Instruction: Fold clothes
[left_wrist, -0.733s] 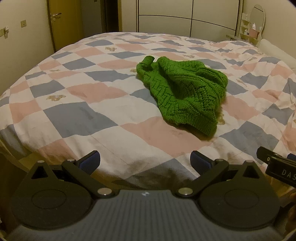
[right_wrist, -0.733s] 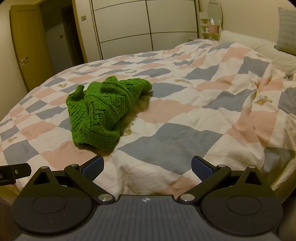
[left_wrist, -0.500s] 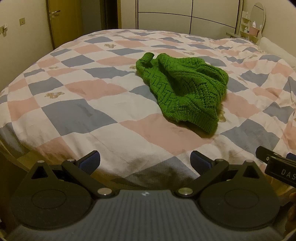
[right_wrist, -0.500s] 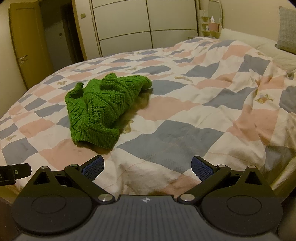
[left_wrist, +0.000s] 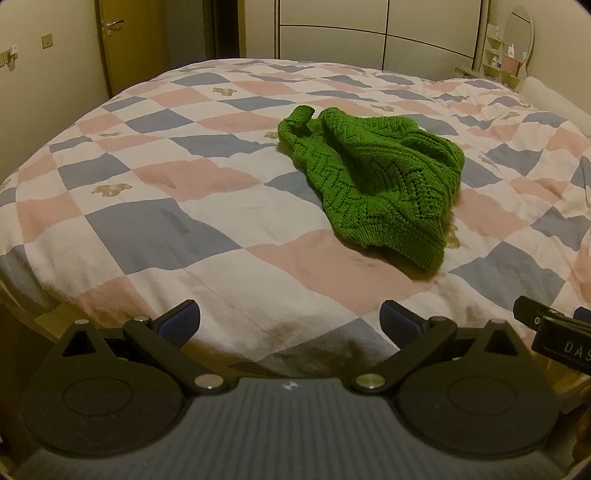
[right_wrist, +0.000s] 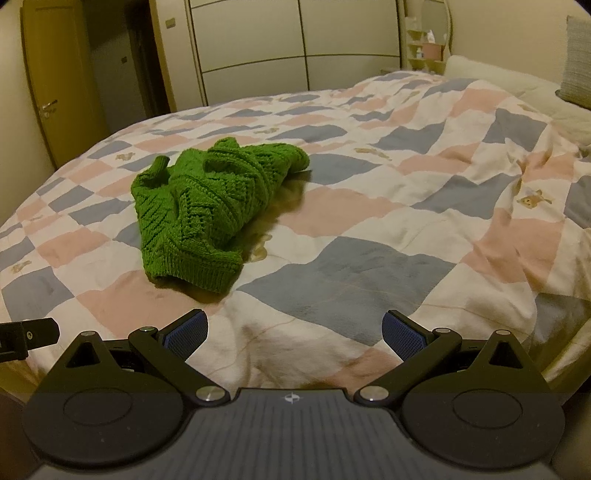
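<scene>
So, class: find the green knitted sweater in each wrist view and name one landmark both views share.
Left wrist: green sweater lies right of centre on the quilt.
Right wrist: sweater lies left of centre.
Shared landmark: the brown door, far left in both.

In the left wrist view, white capital letters "DAS" stand on a black block (left_wrist: 565, 345) at the right edge, cut off by the frame. A small white emblem on each gripper body is too small to read.
</scene>
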